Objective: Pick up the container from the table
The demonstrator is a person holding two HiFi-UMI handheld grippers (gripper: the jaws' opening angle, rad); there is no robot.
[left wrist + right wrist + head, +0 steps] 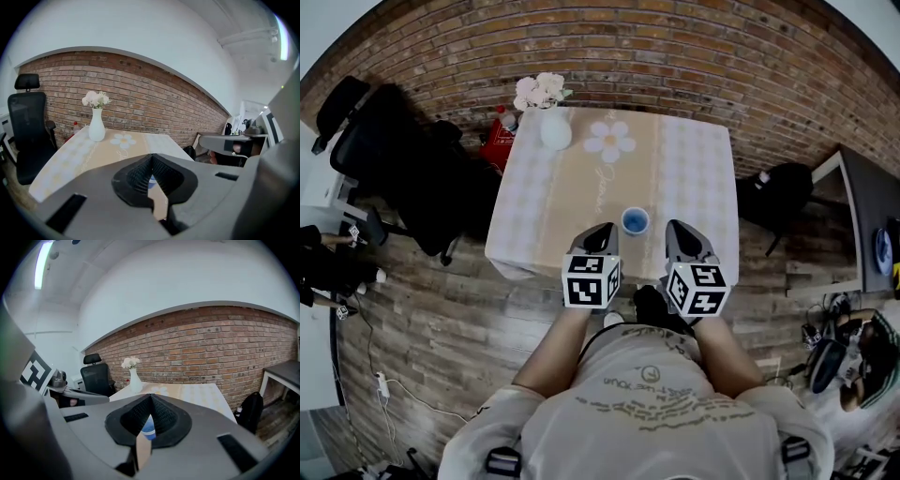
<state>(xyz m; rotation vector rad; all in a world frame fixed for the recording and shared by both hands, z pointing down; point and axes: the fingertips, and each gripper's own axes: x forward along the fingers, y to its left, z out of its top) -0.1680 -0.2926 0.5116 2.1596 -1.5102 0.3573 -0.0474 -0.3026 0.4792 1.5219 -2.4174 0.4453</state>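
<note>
- Currently the blue cup (635,221) stands upright on the near middle of the table (698,169), close to the near edge, open mouth up.
- It sits between the two tools and just beyond their tips: far-right of the left tongs (602,232), far-left of the right tongs (679,234).
- The cup is round, so there is no long axis to line up with. Its only axis is vertical, and either side wall looks equally fit for a grip.
- Nearer hand: almost a tie. The left tongs look a shade closer in the head view, but it is too close to call firmly.
- Left tongs: jaws pressed together at the tips, with nothing clamped. In the left gripper view a sliver of blue cup shows through the small gap below the meeting pads, ahead on the table and not touched.
- Right tongs: jaws likewise together and empty. In the right gripper view the cup shows through the same gap, ahead and untouched.
- Judgement: whichever tongs go for the cup must spread their jaws before closing in. As they stand now, a push forward would only nudge it.
- White vase (555,128) with flowers sits at the far left of the table, well apart from the cup and out of the way.
</note>
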